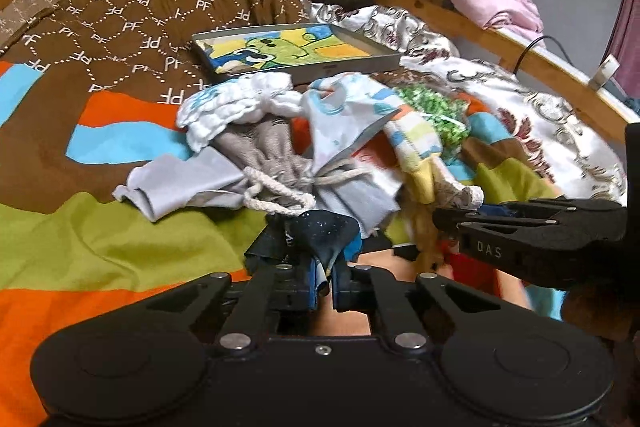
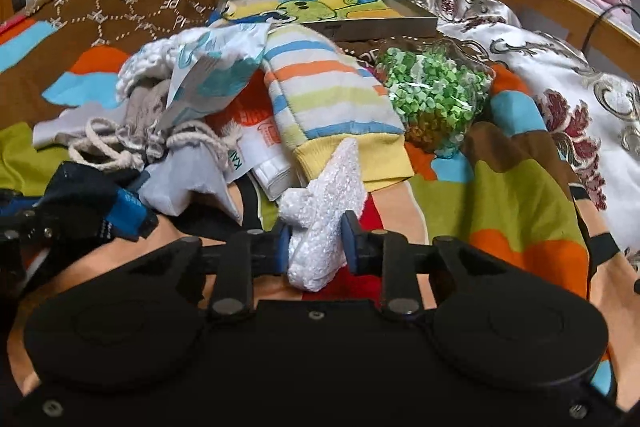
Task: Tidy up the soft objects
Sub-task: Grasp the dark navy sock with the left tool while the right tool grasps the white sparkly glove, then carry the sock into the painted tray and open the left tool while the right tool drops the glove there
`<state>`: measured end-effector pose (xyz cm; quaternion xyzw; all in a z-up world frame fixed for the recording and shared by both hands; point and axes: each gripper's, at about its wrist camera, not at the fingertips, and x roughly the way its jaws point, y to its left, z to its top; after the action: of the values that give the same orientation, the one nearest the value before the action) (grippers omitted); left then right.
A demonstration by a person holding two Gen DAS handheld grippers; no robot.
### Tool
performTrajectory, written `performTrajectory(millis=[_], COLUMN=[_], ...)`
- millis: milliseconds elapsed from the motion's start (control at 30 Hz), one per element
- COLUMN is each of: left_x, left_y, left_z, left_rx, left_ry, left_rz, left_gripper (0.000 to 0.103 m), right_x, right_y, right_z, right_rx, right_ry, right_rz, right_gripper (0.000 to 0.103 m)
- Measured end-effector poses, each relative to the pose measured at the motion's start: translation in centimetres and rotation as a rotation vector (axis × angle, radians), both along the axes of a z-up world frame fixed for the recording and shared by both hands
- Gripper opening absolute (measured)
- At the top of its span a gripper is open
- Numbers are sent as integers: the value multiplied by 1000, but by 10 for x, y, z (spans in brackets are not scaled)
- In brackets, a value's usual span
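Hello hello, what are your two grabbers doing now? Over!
Left tool shut on dark cloth. Right tool shut on white fuzzy sock. Clothes pile ahead.

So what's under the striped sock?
The striped sock lies partly on a white printed packet and overlaps the bag of green bits; the bedspread is beneath. Anything directly under its middle is covered.

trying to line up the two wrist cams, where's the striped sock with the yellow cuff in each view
Left wrist view: the striped sock lies right of centre, partly under a printed cloth, beyond the right gripper.
Right wrist view: the sock lies at centre, fully visible, cuff toward the camera.
Shared landmark: the framed cartoon picture lies just behind the pile in both.
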<state>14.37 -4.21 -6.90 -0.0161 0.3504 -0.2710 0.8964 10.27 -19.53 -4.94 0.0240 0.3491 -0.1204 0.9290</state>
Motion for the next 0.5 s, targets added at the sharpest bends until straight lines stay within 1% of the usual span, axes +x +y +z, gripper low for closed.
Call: performTrajectory(millis=[167,300,400,500], left_x=[-11,-28,-42,-51], left_y=[-6,-12,-13,-9], left_z=[11,25,35,46], left_rx=[-32,-31,-29,-52], left_ry=[16,0,-25,-31], left_rz=[-19,-41,-30,-2], left_gripper=[6,6,6,6], right_x=[-18,-35,-48,-61], right_y=[-11,-15,-16,-19], right_z=[14,24,34,41], right_rx=[55,100,105,136], right_ry=[-71,-120,-175,-208], right_rz=[-26,-23,-13,-12], right_gripper=[8,7,7,7])
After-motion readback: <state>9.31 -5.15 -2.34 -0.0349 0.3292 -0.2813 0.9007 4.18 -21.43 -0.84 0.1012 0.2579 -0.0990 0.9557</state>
